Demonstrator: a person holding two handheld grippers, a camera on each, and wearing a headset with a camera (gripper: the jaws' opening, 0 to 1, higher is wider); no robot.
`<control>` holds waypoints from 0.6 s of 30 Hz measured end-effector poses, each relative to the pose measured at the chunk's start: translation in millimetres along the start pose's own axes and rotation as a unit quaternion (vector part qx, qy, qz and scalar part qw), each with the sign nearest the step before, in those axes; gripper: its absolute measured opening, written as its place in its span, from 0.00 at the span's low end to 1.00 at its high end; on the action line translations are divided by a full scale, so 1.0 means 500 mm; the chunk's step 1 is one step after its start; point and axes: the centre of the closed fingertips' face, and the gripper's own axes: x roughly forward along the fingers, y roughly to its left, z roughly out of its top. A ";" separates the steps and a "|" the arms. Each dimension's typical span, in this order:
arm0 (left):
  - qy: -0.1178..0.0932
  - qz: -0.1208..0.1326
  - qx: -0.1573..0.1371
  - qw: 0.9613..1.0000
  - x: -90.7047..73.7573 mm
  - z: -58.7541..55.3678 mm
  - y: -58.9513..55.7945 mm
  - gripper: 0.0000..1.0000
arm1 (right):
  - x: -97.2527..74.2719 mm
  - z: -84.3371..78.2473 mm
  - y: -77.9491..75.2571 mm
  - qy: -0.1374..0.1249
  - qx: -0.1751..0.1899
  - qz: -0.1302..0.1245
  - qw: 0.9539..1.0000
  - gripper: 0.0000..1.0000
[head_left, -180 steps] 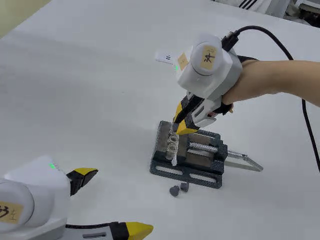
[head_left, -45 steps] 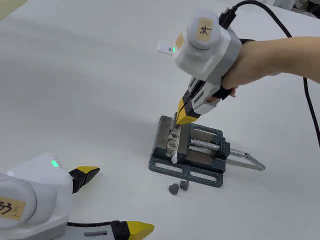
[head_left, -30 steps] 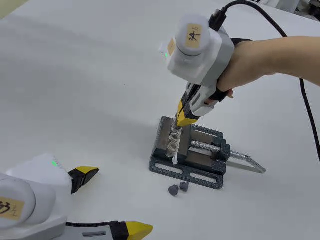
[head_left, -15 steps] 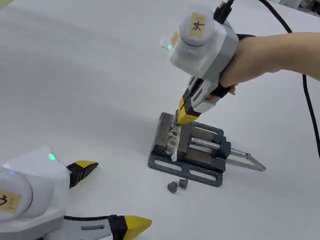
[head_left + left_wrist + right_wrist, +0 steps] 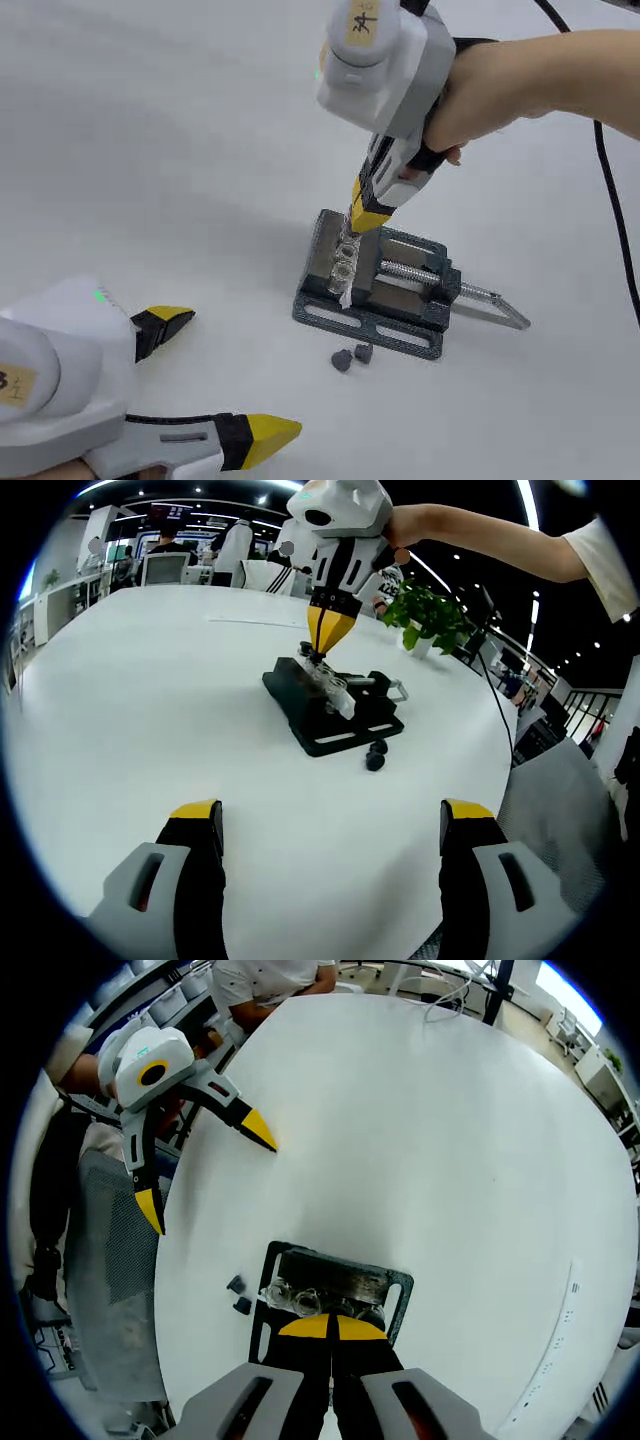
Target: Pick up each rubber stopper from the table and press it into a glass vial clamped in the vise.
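Observation:
A dark vise [image 5: 400, 300] sits mid-table and clamps a short row of clear glass vials [image 5: 343, 264]. My right gripper [image 5: 365, 218] points steeply down, shut, its yellow tips just over the far end of that row. No stopper shows between them. In the right gripper view its jaws [image 5: 335, 1328] meet above the vials [image 5: 303, 1301]. Two grey rubber stoppers [image 5: 352, 357] lie on the table in front of the vise. My left gripper [image 5: 225, 378] hangs open and empty at the near left, well away from the vise [image 5: 335, 705].
The vise's screw handle [image 5: 492, 304] sticks out to the right. A black cable [image 5: 610, 200] trails from the right gripper across the white table [image 5: 150, 150]. A potted plant [image 5: 430, 630] stands at the far table edge. People sit at the desks beyond.
The right gripper has stayed shut over the far end of the vial row, only tilting slightly. The left gripper has hardly moved. The head view has shifted.

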 end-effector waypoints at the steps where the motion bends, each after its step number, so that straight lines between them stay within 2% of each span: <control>1: 0.001 0.000 -0.001 1.000 0.000 -0.002 0.001 0.88 | 0.000 -0.001 0.001 0.002 -0.008 -0.001 1.000 0.00; 9: 0.002 -0.001 -0.002 1.000 0.002 -0.005 -0.003 0.88 | 0.003 0.005 0.005 -0.001 0.004 0.003 1.000 0.00; 11: 0.001 -0.001 -0.003 1.000 0.002 -0.005 -0.003 0.88 | 0.003 0.004 0.007 0.003 -0.005 0.001 1.000 0.00; 12: 0.001 -0.001 -0.002 1.000 0.002 -0.005 -0.003 0.87 | 0.002 0.003 0.008 -0.001 0.012 0.003 1.000 0.00; 16: -0.003 0.000 -0.004 1.000 0.000 0.002 -0.006 0.87 | 0.000 0.001 0.011 -0.012 0.005 0.004 1.000 0.00; 17: -0.001 0.002 -0.003 1.000 0.000 0.004 -0.009 0.88 | 0.001 0.001 0.009 -0.011 0.015 0.007 1.000 0.00; 18: -0.002 0.002 -0.001 1.000 -0.001 0.006 -0.010 0.88 | 0.001 0.001 0.010 -0.010 -0.002 0.007 1.000 0.00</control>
